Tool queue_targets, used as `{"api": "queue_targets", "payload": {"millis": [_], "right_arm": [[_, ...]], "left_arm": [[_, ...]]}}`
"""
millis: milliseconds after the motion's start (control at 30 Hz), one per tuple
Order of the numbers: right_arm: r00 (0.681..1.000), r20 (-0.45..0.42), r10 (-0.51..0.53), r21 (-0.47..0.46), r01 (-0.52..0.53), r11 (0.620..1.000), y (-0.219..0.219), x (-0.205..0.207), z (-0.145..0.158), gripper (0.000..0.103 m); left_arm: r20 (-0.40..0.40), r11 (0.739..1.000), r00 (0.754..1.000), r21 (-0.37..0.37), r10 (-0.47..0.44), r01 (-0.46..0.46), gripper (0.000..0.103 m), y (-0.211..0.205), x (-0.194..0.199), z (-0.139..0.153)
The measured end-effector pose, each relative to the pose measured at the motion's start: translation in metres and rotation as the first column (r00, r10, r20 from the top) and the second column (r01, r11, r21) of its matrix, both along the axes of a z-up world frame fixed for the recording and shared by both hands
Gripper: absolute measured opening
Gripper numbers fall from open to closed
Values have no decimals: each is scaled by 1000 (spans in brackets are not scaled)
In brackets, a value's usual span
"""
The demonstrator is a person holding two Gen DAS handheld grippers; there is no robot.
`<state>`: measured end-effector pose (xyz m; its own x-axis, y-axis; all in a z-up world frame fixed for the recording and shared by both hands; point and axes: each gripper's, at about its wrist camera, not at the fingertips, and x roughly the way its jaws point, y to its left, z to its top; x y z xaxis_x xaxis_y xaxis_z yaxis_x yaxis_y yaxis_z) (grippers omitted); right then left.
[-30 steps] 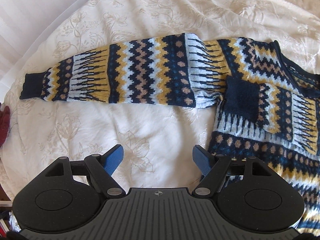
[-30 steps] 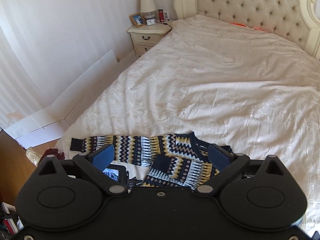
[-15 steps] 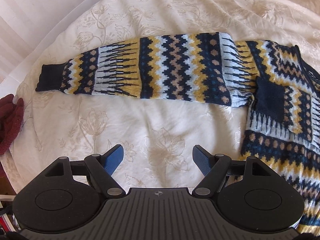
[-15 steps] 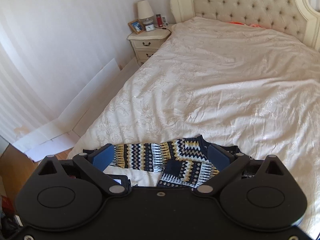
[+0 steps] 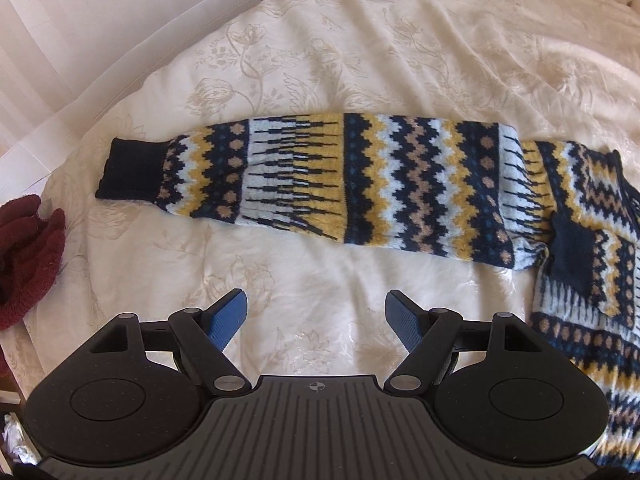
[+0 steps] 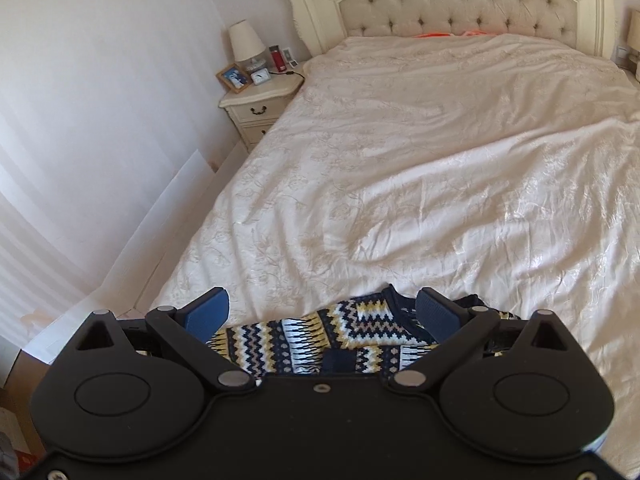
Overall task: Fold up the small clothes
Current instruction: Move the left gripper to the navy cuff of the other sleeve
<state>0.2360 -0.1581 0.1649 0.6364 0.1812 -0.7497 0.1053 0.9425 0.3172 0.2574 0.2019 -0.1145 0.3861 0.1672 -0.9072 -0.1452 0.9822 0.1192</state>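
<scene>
left gripper point(image 5: 316, 316) wide, empty, above bedspread point(image 5: 360, 40); sweater sleeve point(image 5: 304, 184) stretched flat at 12 o'clock, cuff point(image 5: 130, 170) toward 10, likely ready for folding inward. right gripper point(image 6: 322, 312) wide, empty, raised clear over sweater point(image 6: 320, 340).

Premises: a home bedroom. A large bed point(image 6: 460, 168) with a cream floral bedspread point(image 5: 360, 40) and a tufted headboard point(image 6: 452, 0) fills the room. Beside it stands a cream nightstand point(image 6: 260, 108) carrying a lamp point(image 6: 246, 44), a framed photo point(image 6: 233, 78) and a small clock point(image 6: 261, 77). Walls are plain and pale. A patterned sweater point(image 5: 360, 184) lies on the bedspread.
</scene>
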Motion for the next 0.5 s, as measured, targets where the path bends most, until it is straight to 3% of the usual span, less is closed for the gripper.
{"api": "queue_targets", "payload": {"millis": [267,500], "right_arm": [[996,10,-86,-149,86,985,-2,-6,-117,100],[993,28,-112,-253,115,961,18,-20,-181,100]], "left_arm": [[40,992,992,-31,122,-121,75,68,12,-5],[52,975,975,-65,215,-211,75,115,47,-26]]}}
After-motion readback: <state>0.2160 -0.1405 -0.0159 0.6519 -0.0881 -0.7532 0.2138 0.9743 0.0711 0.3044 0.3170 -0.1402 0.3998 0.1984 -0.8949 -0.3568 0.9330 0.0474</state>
